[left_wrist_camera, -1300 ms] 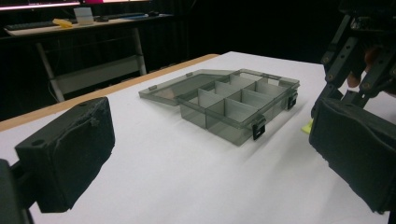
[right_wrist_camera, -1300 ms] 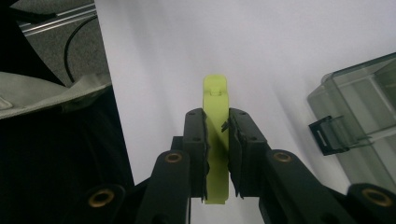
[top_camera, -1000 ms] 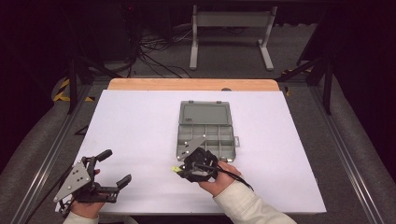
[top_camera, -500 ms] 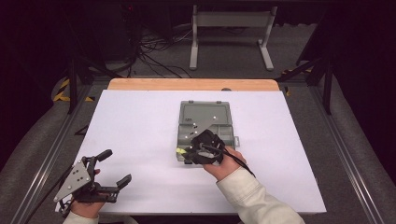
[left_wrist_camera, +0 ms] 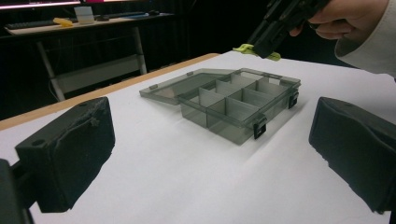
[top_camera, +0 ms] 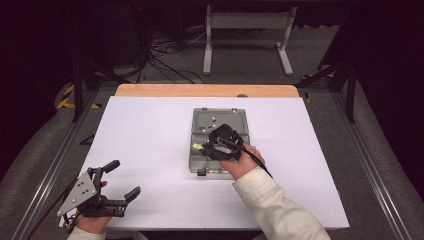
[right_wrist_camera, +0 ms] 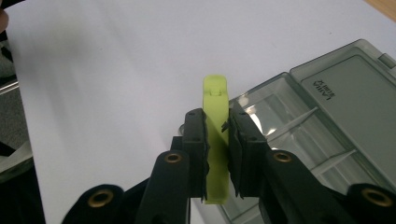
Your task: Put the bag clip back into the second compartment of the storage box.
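Note:
A grey see-through compartment box lies open in the middle of the white table, its lid laid flat on the far side. My right gripper hangs over the box's near-left compartments, shut on a small yellow-green plastic piece. In the right gripper view the piece stands upright between the pads, above the box's corner. My left gripper rests open at the table's near-left corner with nothing between its pads. From the left gripper view the box lies ahead, with the right gripper and the piece above it.
The white table top has a wooden strip along its far edge. Beyond it are cables and a white stand on the floor. Metal rails run along both sides of the table.
My right gripper has carried the yellow-green piece away from the table's near side and up, from in front of the box to above its compartments. The left gripper has stayed put.

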Tool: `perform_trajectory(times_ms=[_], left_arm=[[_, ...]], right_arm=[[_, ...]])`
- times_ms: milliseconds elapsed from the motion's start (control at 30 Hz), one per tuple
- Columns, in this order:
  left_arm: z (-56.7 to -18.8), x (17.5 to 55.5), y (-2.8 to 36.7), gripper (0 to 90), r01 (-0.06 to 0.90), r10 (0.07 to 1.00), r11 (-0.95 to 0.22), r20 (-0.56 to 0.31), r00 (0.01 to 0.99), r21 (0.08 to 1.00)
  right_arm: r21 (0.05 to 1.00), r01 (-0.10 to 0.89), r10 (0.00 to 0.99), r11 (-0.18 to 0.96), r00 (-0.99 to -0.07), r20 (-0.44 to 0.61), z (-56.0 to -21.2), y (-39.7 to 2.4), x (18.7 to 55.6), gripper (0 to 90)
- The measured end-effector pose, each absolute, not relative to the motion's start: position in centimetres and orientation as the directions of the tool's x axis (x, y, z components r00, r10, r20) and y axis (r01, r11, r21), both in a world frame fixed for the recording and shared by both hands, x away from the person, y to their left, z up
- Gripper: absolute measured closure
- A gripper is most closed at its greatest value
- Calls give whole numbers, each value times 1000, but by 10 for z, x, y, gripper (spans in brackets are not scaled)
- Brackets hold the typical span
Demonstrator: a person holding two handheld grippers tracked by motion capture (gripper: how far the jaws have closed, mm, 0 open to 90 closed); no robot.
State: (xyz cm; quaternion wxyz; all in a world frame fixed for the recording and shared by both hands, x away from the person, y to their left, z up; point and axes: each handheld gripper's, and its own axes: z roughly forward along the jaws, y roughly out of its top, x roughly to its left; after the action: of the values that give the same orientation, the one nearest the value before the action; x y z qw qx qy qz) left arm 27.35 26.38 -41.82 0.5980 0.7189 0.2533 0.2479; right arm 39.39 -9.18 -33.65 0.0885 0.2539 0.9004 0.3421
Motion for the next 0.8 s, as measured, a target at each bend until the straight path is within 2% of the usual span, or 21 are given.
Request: perform_trajectory(times_ms=[800], left_arm=[[-418, 274, 264, 8, 73, 658, -161, 52, 751, 984]], right_arm=[[662, 485, 634, 572, -773, 18, -354, -106, 445, 780]])
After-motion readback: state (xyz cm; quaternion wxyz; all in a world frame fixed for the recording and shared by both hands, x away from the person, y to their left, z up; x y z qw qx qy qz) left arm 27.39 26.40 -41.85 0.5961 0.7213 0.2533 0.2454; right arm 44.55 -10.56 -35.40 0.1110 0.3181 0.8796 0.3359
